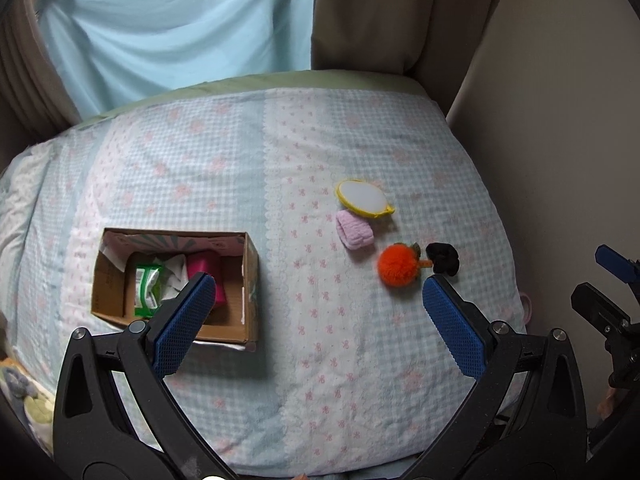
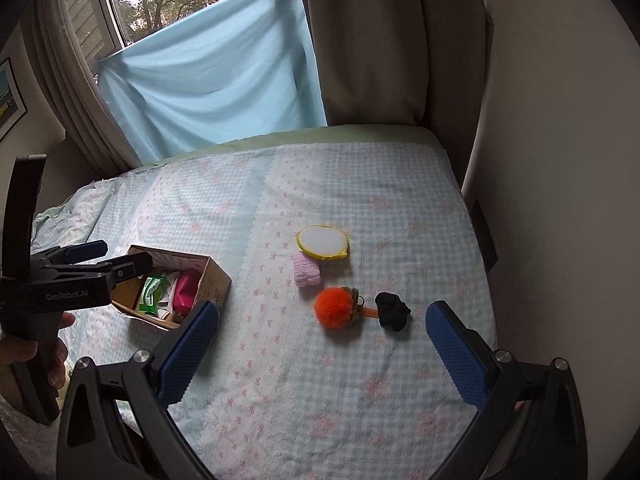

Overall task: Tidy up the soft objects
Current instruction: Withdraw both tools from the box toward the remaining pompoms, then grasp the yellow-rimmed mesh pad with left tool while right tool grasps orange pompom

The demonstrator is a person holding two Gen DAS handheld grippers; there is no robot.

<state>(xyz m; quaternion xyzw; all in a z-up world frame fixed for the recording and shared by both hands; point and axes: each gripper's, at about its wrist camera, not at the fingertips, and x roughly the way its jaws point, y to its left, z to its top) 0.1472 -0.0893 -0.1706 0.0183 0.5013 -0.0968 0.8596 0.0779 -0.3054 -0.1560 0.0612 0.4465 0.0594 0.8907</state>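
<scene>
— Four soft things loose on the bed [image 2: 360, 380], near the orange pompom [image 2: 335, 307]?
— Yes; cardboard box [image 1: 248, 280] apart. Both tools, left tool [image 1: 316, 312] and right tool [image 2: 322, 344], spread, pinching nothing, ready for picking.

Bed [image 2: 360, 184] mostly bare: wide free strip down the middle between cardboard box [image 2: 216, 280] at 9 o'clock and soft cluster at 3 o'clock. Cluster tight: yellow-rimmed pad [image 2: 322, 243] touching pink cloth [image 2: 306, 271]; orange pompom [image 2: 335, 307] just beside black scrunchie [image 2: 393, 311], narrow gap. Box open-topped, partly filled by green packet [image 2: 151, 294] and magenta item [image 2: 185, 294], free corner on the right. Left claw [image 2: 86, 258] hangs over box's left rim. Far half at 12 o'clock clear; wall [image 2: 560, 200] hems the 3 o'clock edge.
</scene>
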